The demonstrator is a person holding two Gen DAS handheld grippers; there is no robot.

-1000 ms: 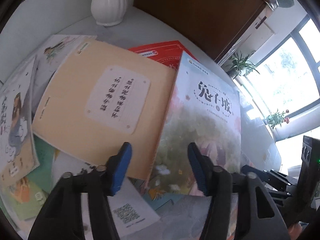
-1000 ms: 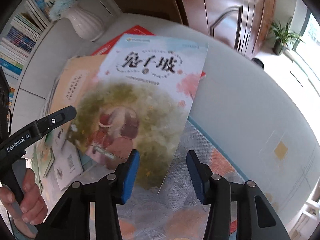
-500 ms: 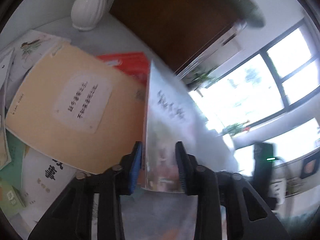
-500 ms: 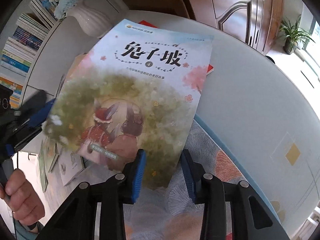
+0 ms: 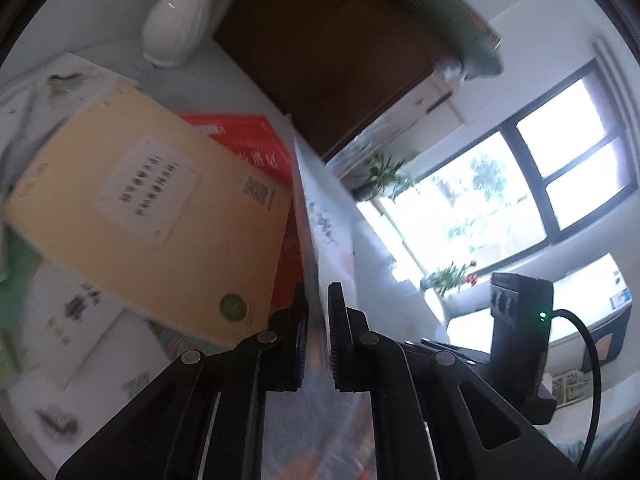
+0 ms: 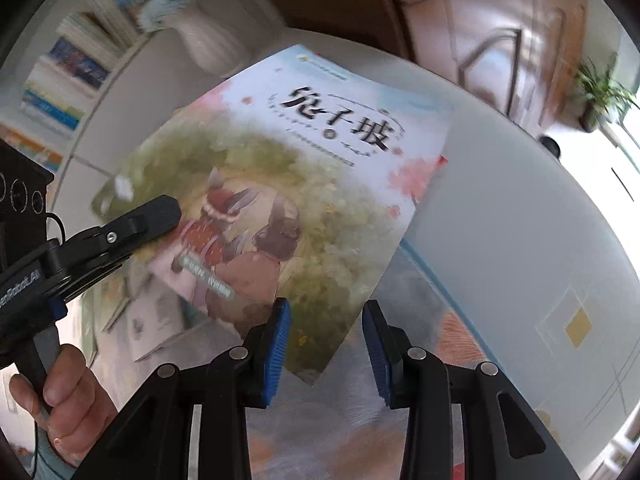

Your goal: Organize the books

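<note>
My left gripper (image 5: 318, 332) is shut on the edge of a rabbit picture book (image 6: 280, 184), seen edge-on in the left wrist view (image 5: 320, 208) and lifted off the table. In the right wrist view the left gripper (image 6: 160, 216) clamps the book's left edge. My right gripper (image 6: 326, 354) is open, with the book's lower corner between its blue pads (image 6: 276, 348), not touching. A yellow book (image 5: 152, 216) lies on a red book (image 5: 248, 140) among other scattered books.
A white vase (image 5: 180, 12) stands at the back of the white round table (image 6: 500, 200). A bookshelf (image 6: 68, 80) is behind it. A patterned book (image 6: 420, 320) lies under the right gripper. A dark wooden cabinet (image 5: 340, 60) stands beyond the table.
The left gripper closed on the rabbit book's edge and tilted it up off the pile. The right gripper stayed open near the book's lower corner.
</note>
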